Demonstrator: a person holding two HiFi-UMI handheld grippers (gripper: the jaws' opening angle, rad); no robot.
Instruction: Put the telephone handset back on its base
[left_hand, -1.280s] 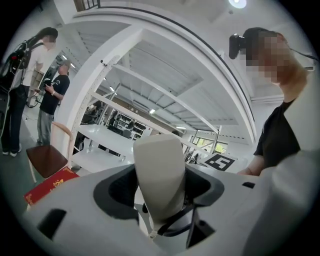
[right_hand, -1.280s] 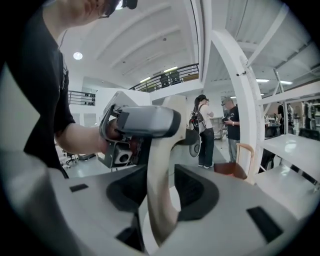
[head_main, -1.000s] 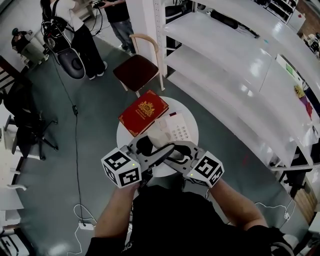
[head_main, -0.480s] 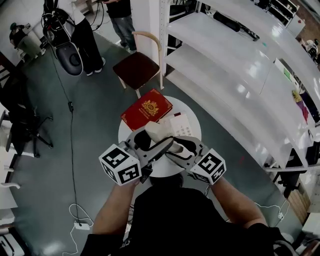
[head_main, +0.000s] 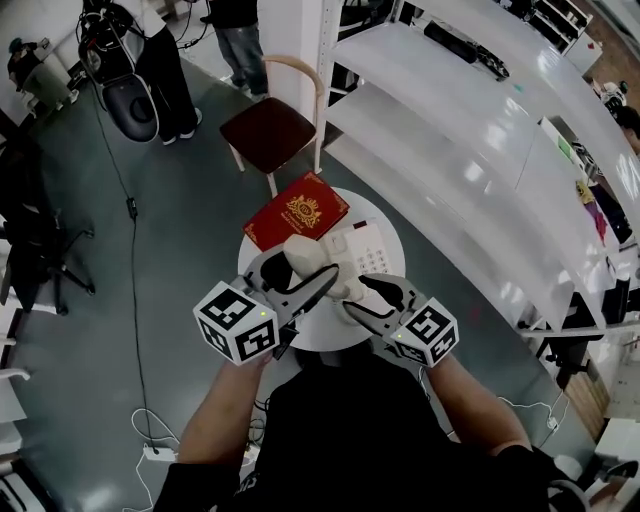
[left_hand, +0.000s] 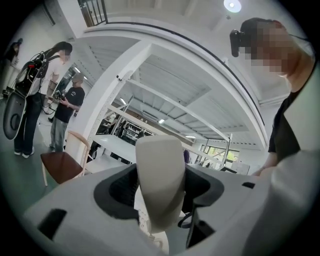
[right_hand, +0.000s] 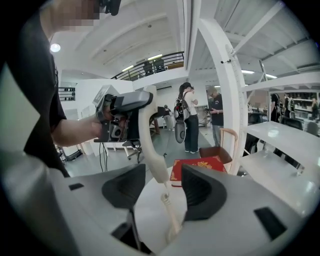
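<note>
**Handset off its base, held over round table**

Handset (head_main: 308, 258), cream, roughly upright, is held over the white round table (head_main: 318, 335). It sits immediately left of its base (head_main: 366, 250) & isn't resting on it. The left gripper (head_main: 292, 275) pinches the handset's thick upper end btwn both pads, jaws set wide around it. The right gripper (head_main: 358, 300) is spread: its jaws have just been opening, w/ the handset's lower end and the cord (right_hand: 168, 212) standing btwn the pads, clear of both. The cord drops from the handset's lower tip and passes behind that gripper's body.

The table carries two things. The base, keypad up, is on the right side. A red book (head_main: 296, 212) w/ gold crest lies at the far-left edge, just beside the base.

Beyond the table, far side, stands a wooden chair (head_main: 268, 132) w/ dark-red seat. Long white shelving (head_main: 470, 130) runs along the right. Its far upper shelf holds a dark elongated item (head_main: 465, 48), and the right end holds a few small coloured items (head_main: 588, 188), too small to tell. Two people (head_main: 165, 70) stand in bkgd, far left.
</note>
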